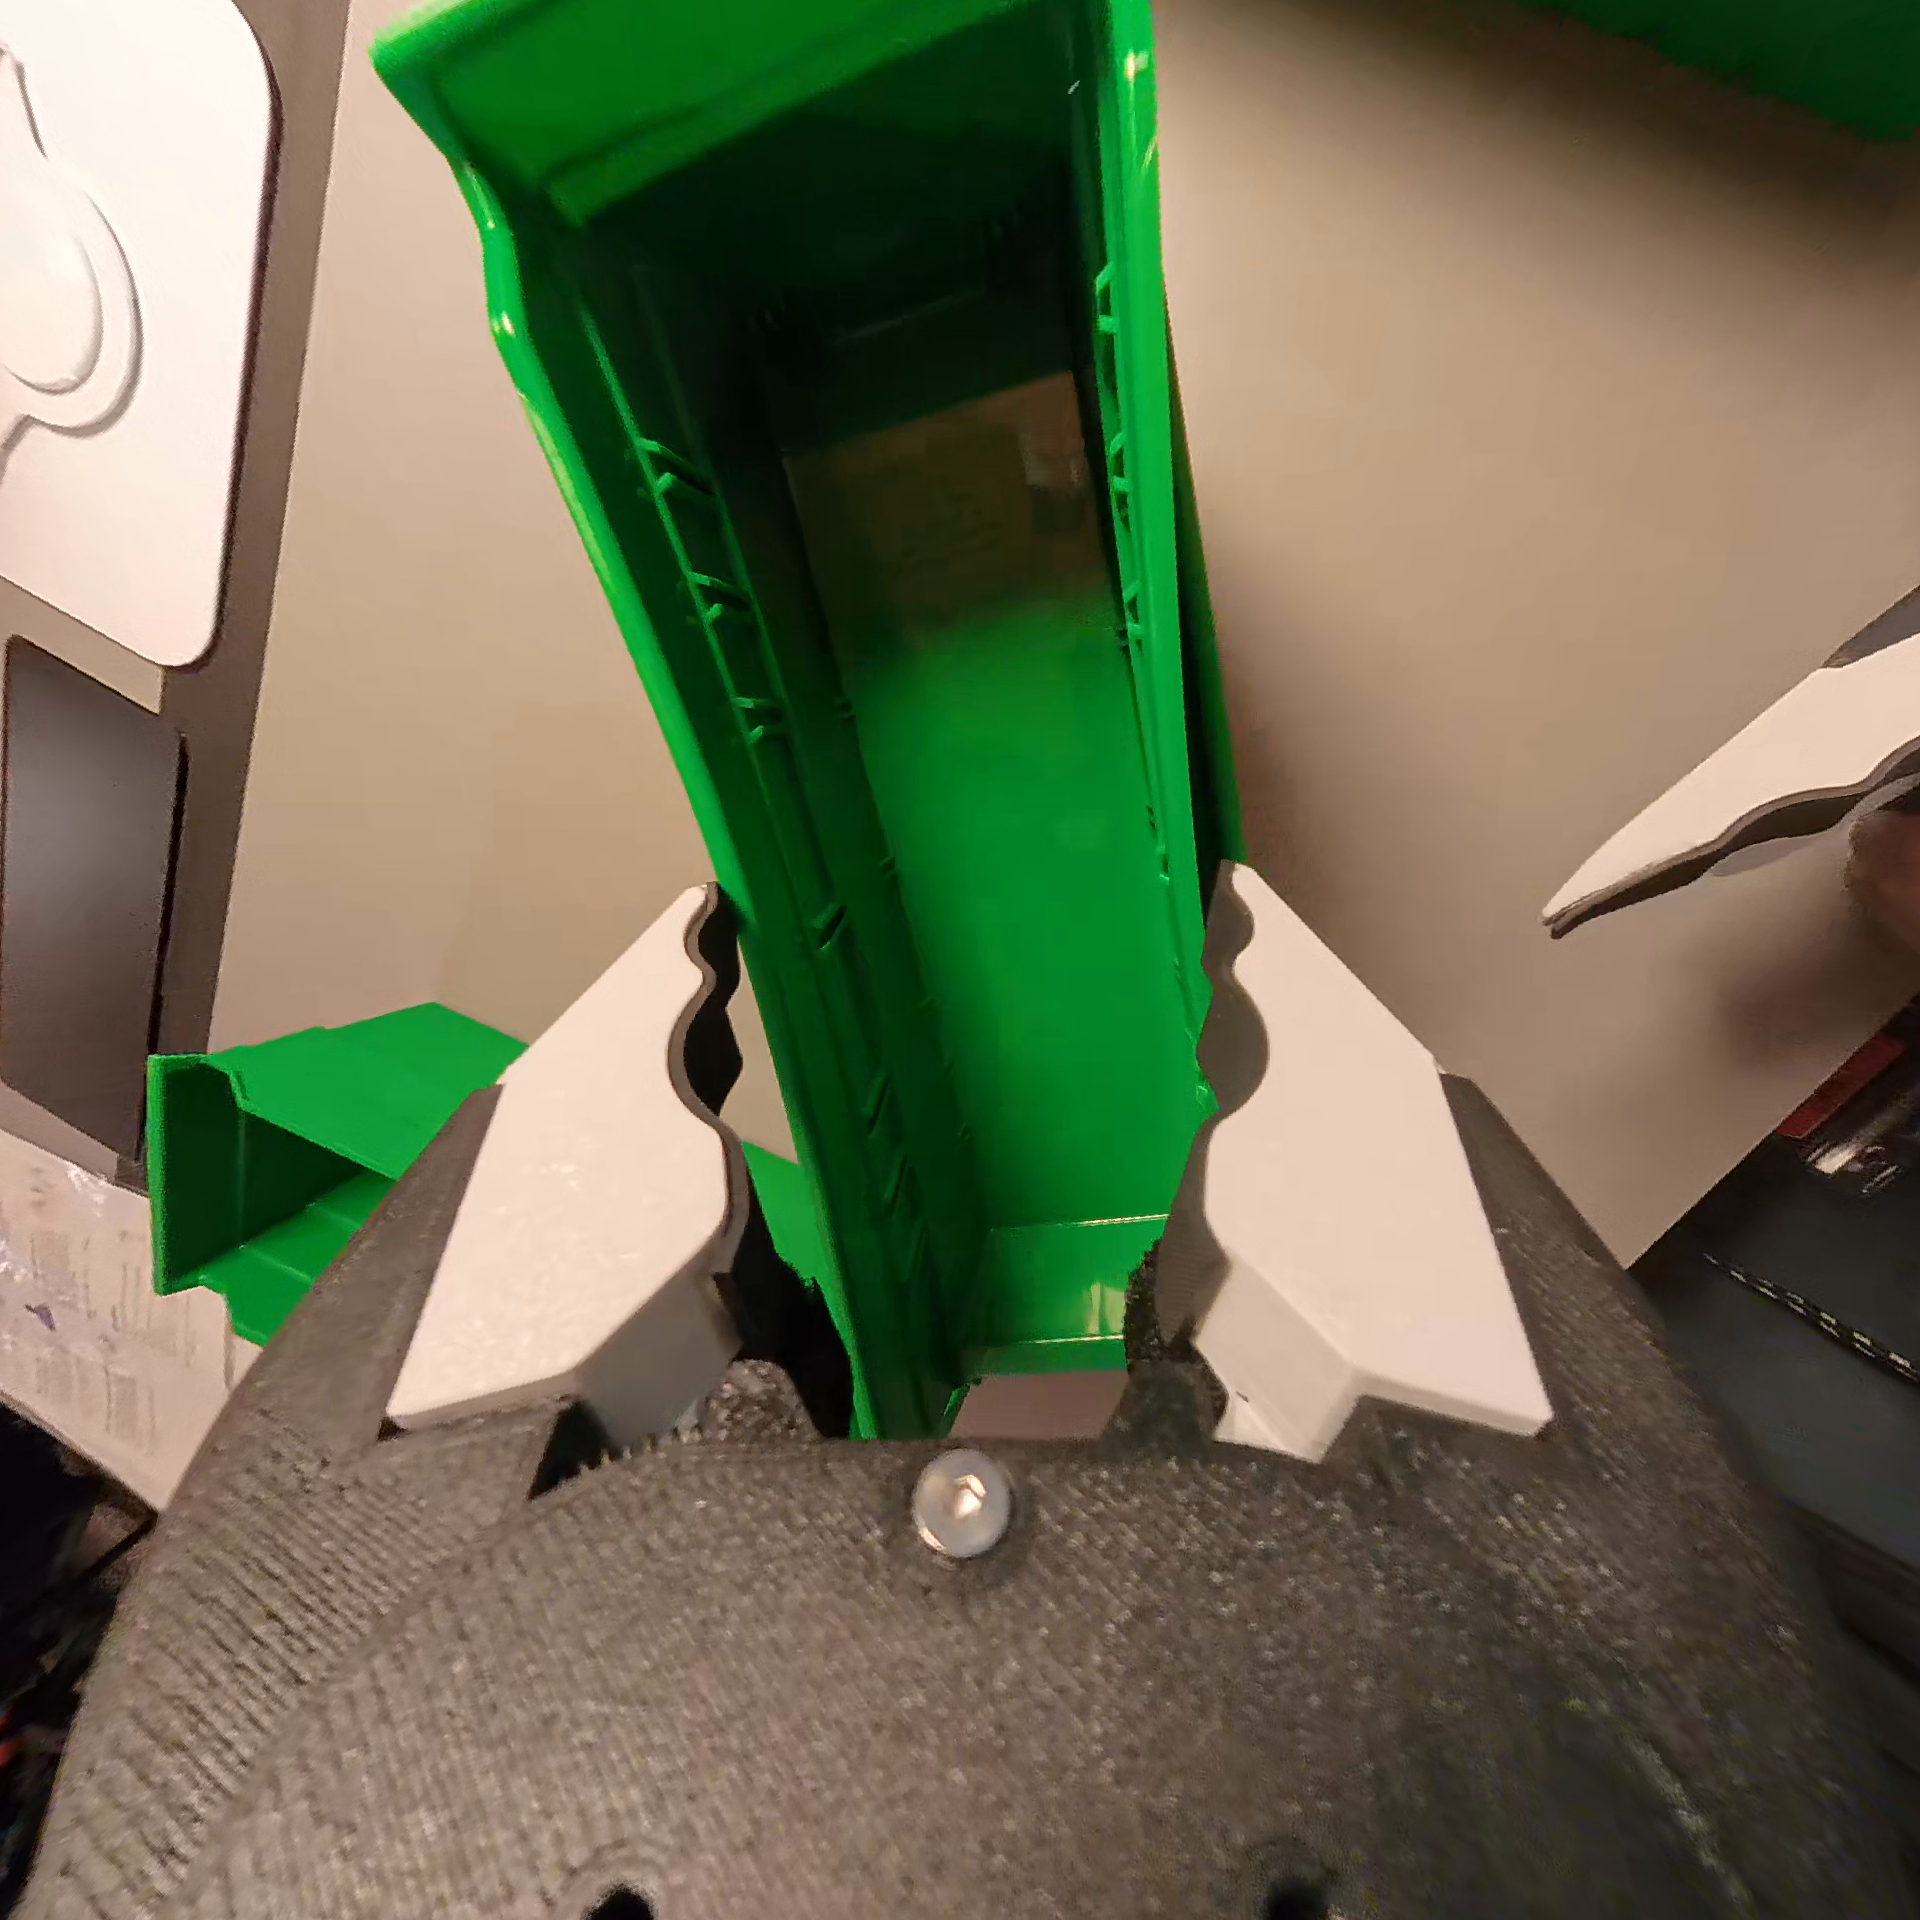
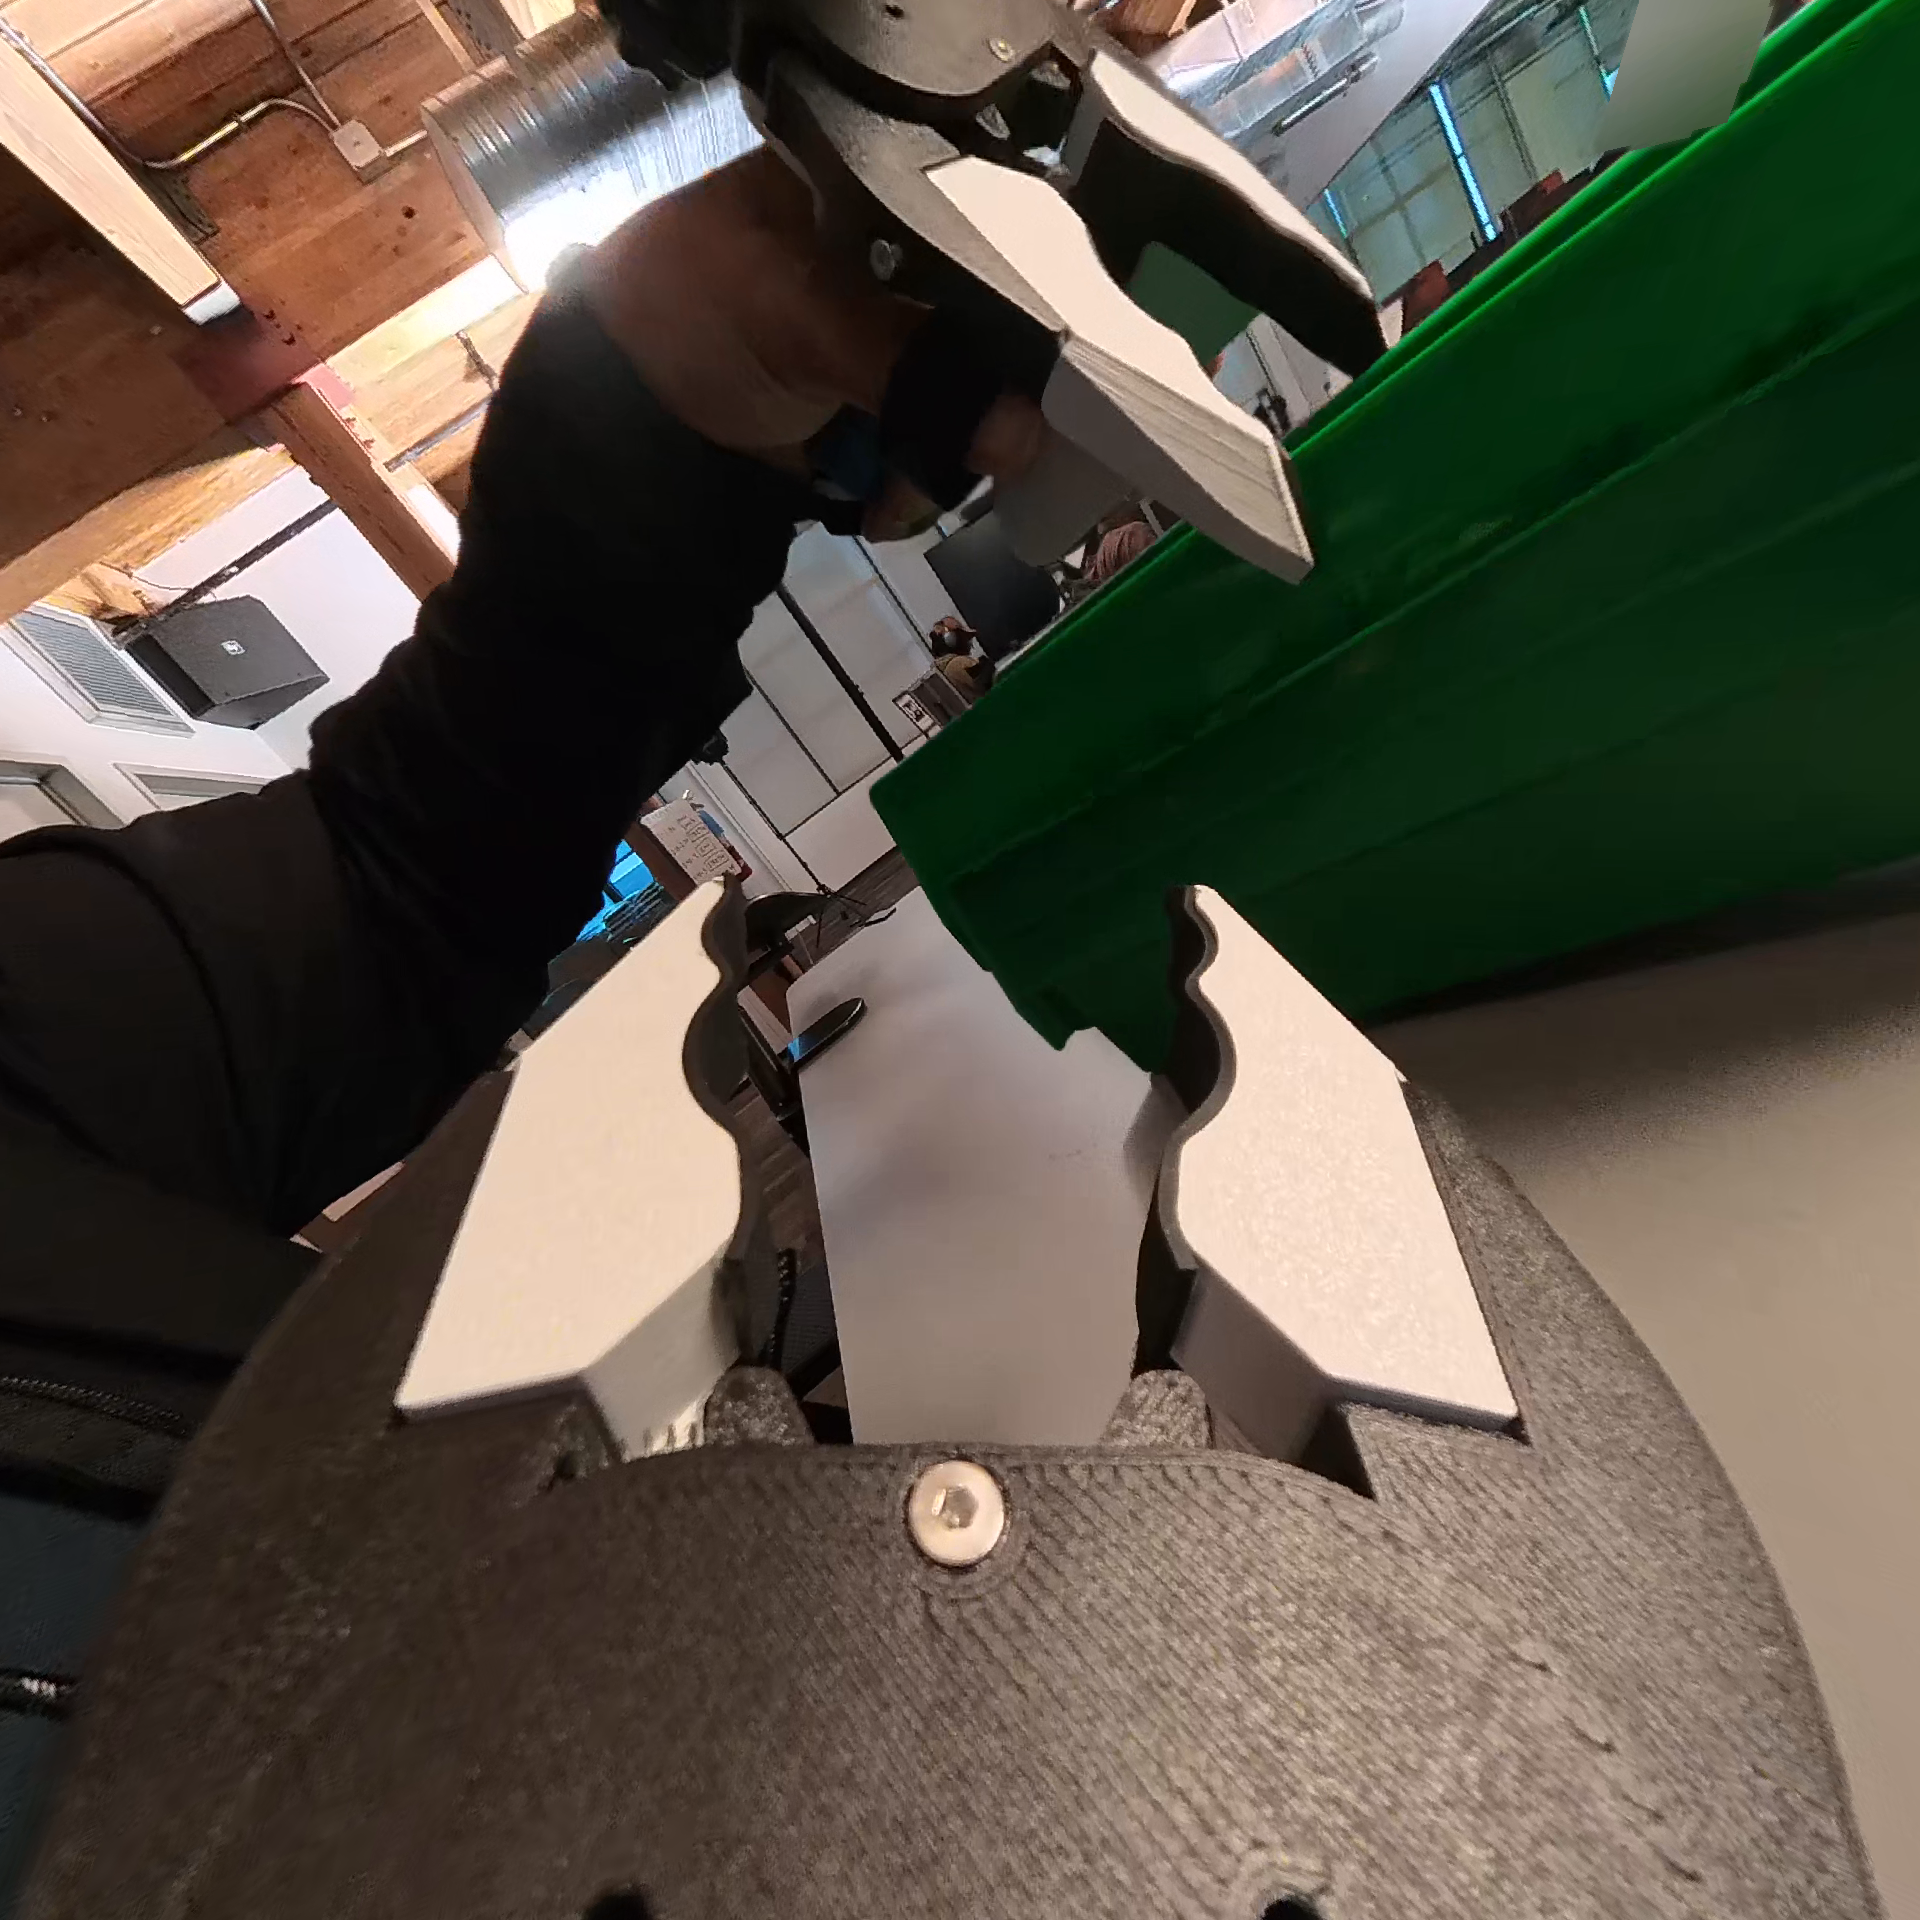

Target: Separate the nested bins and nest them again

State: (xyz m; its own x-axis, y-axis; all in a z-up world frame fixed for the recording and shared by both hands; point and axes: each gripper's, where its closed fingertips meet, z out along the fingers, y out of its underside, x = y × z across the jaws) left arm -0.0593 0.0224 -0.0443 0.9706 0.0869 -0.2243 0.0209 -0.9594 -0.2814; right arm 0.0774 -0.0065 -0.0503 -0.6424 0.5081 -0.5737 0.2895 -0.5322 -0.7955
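Observation:
A long green bin runs away from me between the fingers of my left gripper, open top towards the camera. Both pads press on its side walls near the close end. The right wrist view shows this gripper from below, clamped over the end of the green bin. My right gripper is open low beside the table. The bin's lower corner stands just inside its right finger, and the left finger stays well clear. A second green bin lies on its side on the table at the lower left.
The beige table lies under the bins. A white moulded tray sits at the far left. One finger of the right gripper shows at the right. More green plastic shows at the top right. A person's black sleeve fills the left.

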